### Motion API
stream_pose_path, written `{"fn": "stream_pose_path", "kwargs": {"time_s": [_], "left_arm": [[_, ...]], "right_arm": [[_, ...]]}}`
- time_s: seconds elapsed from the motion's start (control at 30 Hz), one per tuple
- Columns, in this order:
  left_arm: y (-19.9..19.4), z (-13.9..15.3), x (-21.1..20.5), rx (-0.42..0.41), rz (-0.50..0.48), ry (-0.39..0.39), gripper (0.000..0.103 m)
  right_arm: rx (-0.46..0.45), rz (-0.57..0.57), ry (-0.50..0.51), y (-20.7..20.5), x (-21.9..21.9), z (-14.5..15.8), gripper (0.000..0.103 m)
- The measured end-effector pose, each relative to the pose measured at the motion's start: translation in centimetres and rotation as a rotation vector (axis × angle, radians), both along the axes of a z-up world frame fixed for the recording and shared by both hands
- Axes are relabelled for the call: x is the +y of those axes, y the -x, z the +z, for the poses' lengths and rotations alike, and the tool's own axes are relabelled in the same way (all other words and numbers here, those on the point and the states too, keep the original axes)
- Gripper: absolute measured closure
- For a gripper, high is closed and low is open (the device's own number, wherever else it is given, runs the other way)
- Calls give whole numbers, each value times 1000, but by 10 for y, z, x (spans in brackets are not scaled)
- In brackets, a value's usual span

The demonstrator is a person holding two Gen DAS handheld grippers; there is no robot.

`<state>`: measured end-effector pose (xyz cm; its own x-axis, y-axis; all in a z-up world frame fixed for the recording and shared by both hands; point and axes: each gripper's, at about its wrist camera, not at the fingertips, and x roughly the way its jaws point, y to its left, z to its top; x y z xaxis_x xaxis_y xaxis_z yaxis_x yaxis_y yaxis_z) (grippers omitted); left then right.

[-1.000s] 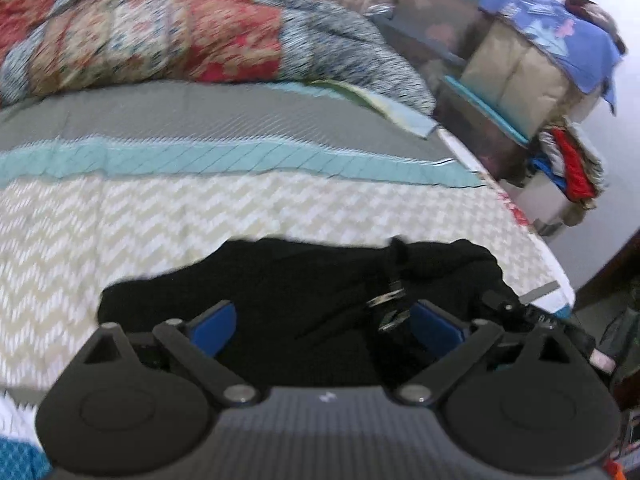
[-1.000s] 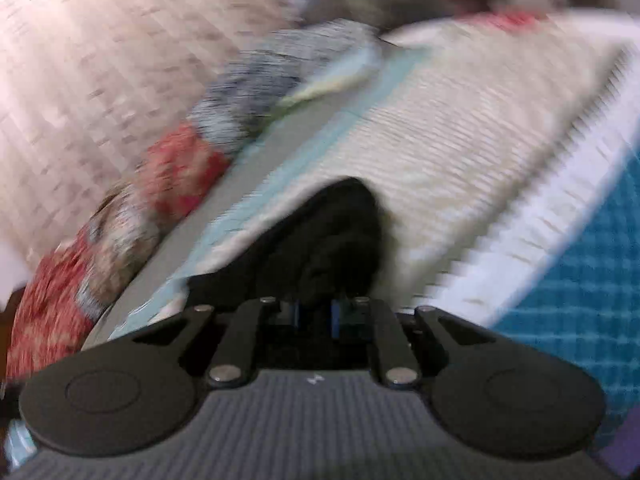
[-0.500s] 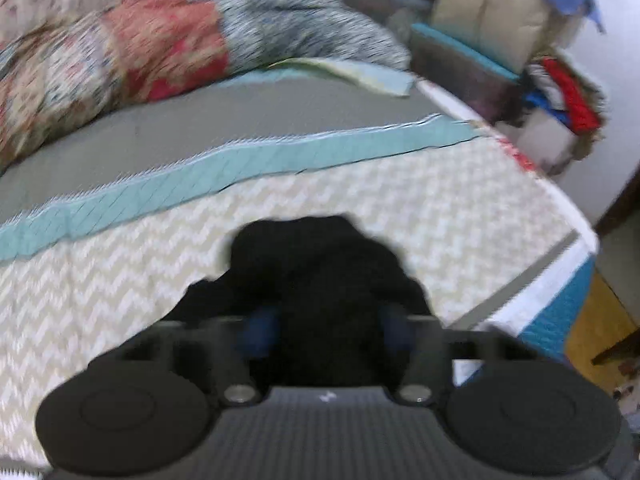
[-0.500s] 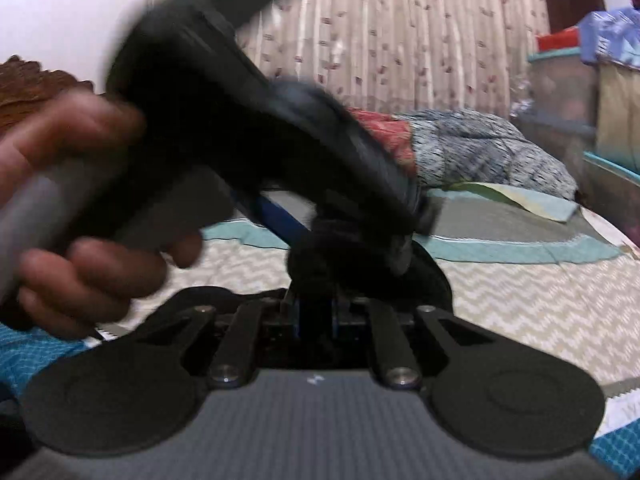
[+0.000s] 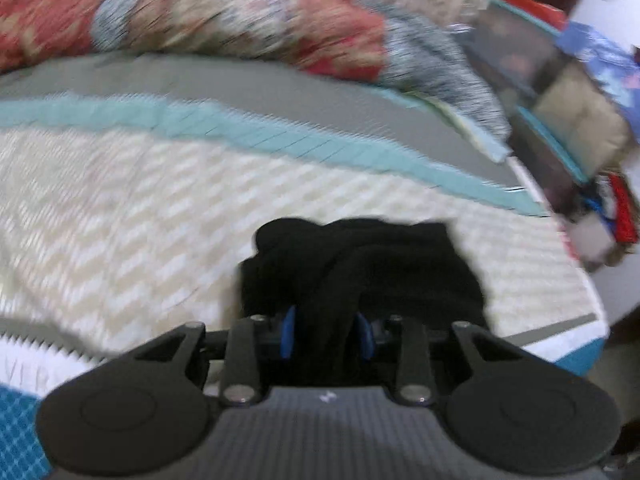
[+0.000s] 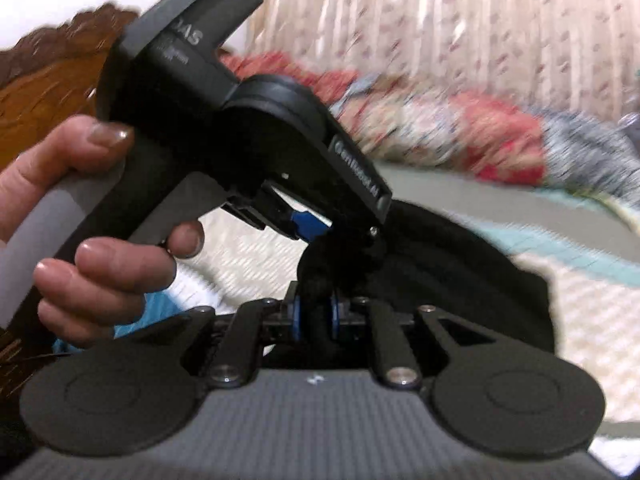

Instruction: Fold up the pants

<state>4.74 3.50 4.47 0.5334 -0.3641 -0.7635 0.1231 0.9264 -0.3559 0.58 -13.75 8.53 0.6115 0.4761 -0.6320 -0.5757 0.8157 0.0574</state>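
Mid-fold: black pants [image 5: 360, 272] bunched on the near part of the bed [image 5: 120, 208], pinched in both claws.

Left gripper [image 5: 326, 332] eased slightly but grips cloth; right gripper [image 6: 314, 314] clamps cloth beside it. Next I'd spread them apart.

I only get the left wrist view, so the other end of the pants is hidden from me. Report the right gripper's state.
Observer: The right gripper is shut on a bunched fold of the black pants.
Operator: Now name what stands at the head of the bed.
Observer: A carved wooden headboard, at the left edge of the right wrist view.
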Motion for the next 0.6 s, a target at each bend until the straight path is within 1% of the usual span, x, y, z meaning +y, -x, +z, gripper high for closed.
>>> {"fn": "stream_pose_path", "kwargs": {"time_s": [0.03, 0.07, 0.1, 0.13, 0.17, 0.2, 0.23, 0.3, 0.33, 0.4, 0.47, 0.53, 0.6], "left_arm": [[-2, -14, 2, 21, 7, -21, 60], [-5, -28, 3, 56, 11, -49, 47], [-5, -38, 3, 70, 18, -57, 36], [-2, -41, 6, 57, 35, -51, 32], [0, -39, 6, 40, 45, -46, 25], [1, -37, 6, 29, 45, -41, 22], [1, -35, 7, 23, 41, -38, 20], [1, -34, 6, 24, 44, -40, 14], [3, -34, 8, 29, 52, -34, 13], [8, -33, 16, 44, 63, 7, 13], [16, -32, 20, 64, 69, 56, 10], [23, -30, 19, 72, 59, 83, 9], [30, -27, 15, 61, 45, 76, 7]], "right_arm": [[33, 21, 33, -4, 5, -10, 77], [50, 30, 58, -5, 7, -16, 77], [53, 36, 60, -6, 4, -16, 77], [53, 49, 41, -4, -2, -10, 69], [45, 60, 15, -1, -9, -3, 58], [29, 63, -13, 7, -19, 5, 56], [13, 52, -33, 16, -26, 13, 55], [-6, -15, -67, 27, -47, 27, 55], [-12, -60, -80, 25, -59, 32, 56], [-21, -151, -101, 22, -81, 37, 58], [-9, -231, -124, 19, -96, 38, 74], [39, -278, -156, 13, -102, 32, 78], [90, -282, -178, -3, -98, 21, 81]]}}
